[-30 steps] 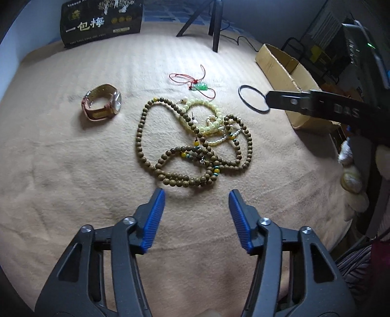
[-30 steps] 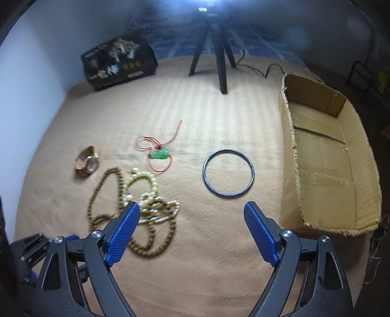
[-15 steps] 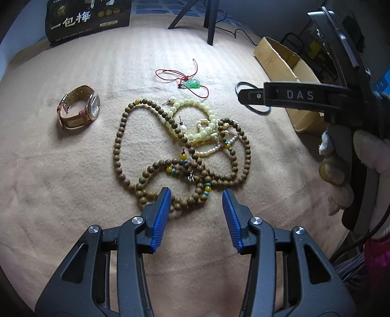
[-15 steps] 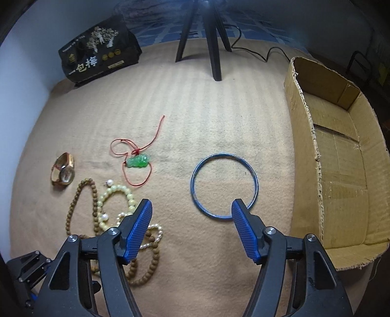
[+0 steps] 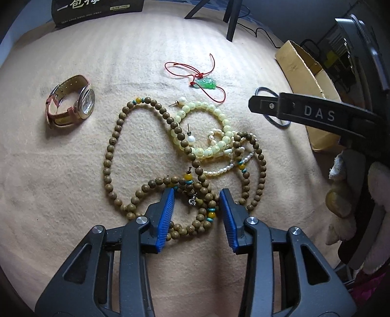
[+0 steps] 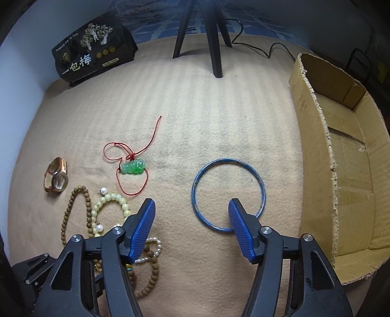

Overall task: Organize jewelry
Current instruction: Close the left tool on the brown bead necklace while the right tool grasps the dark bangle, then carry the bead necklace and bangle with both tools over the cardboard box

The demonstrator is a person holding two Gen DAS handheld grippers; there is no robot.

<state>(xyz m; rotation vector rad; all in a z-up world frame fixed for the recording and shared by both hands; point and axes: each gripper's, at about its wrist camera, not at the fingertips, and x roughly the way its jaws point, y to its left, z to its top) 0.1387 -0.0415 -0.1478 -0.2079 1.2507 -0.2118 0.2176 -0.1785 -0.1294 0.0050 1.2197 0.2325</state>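
Brown bead strand (image 5: 109, 156) between closing left gripper (image 5: 197, 195) jaws; bangle (image 6: 228, 193) rim inside closing right gripper (image 6: 191, 207).

Black package (image 5: 97, 9) cut off at top edge, bangle (image 5: 264, 91) half hidden behind right tool (image 5: 304, 113)

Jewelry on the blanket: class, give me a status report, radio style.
Left gripper open, closing around brown bead strand. Right gripper open, closing, one finger inside blue bangle. Strands tangled. Box empty.

Tan blanket (image 6: 219, 109) had a watch (image 5: 73, 102), tangled bead strands (image 5: 185, 151), jade pendant (image 6: 133, 166), blue bangle (image 6: 228, 193), cardboard box (image 6: 341, 156) on it.
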